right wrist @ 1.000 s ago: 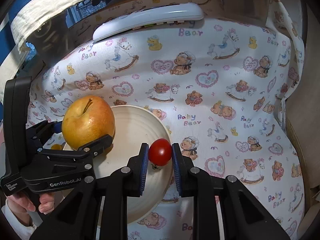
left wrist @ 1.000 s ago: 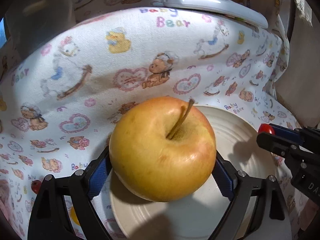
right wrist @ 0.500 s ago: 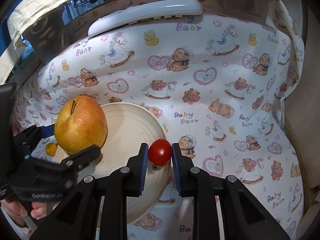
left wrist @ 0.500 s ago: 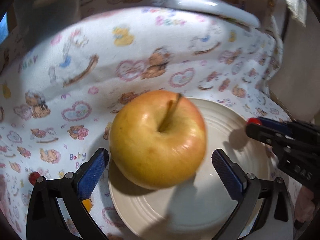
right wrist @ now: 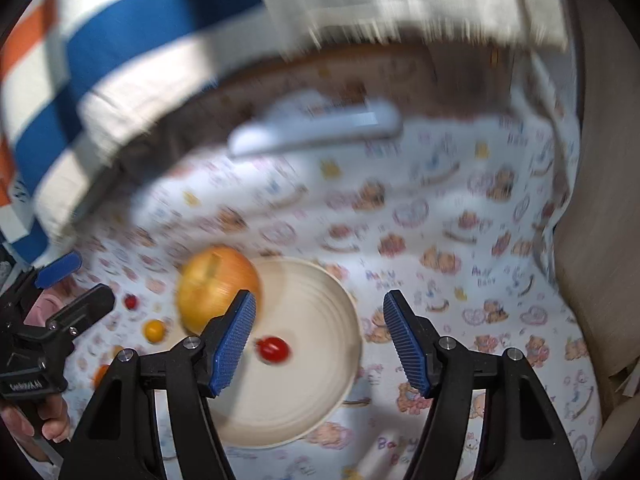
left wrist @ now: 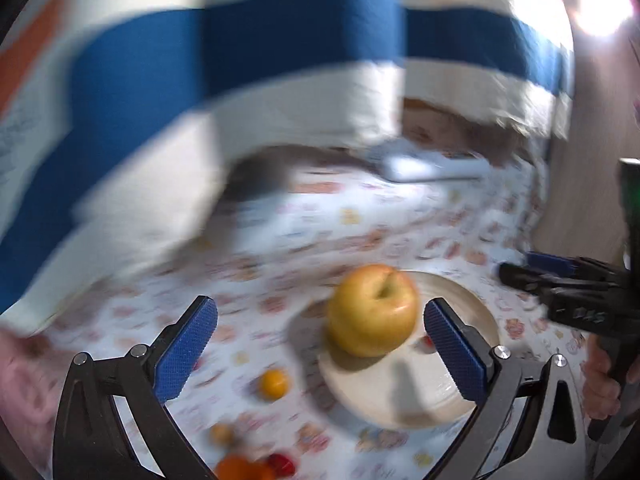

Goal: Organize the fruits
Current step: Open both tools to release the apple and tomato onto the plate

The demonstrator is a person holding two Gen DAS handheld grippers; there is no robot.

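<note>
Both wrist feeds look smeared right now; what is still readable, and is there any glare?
Left wrist view: background heavily motion-blurred, glare blown out at top right, apple on the plate soft but readable, left claw sharp. Right wrist view: cloth print and apple smeared, red tomato on the plate fairly clear, right claw sharp, no glare.

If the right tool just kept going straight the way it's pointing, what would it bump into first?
Probably the plate. The right tool, its jaws opening with nothing between them, points down at it, with the red tomato lying just left of centre. Blur makes depth uncertain.
</note>
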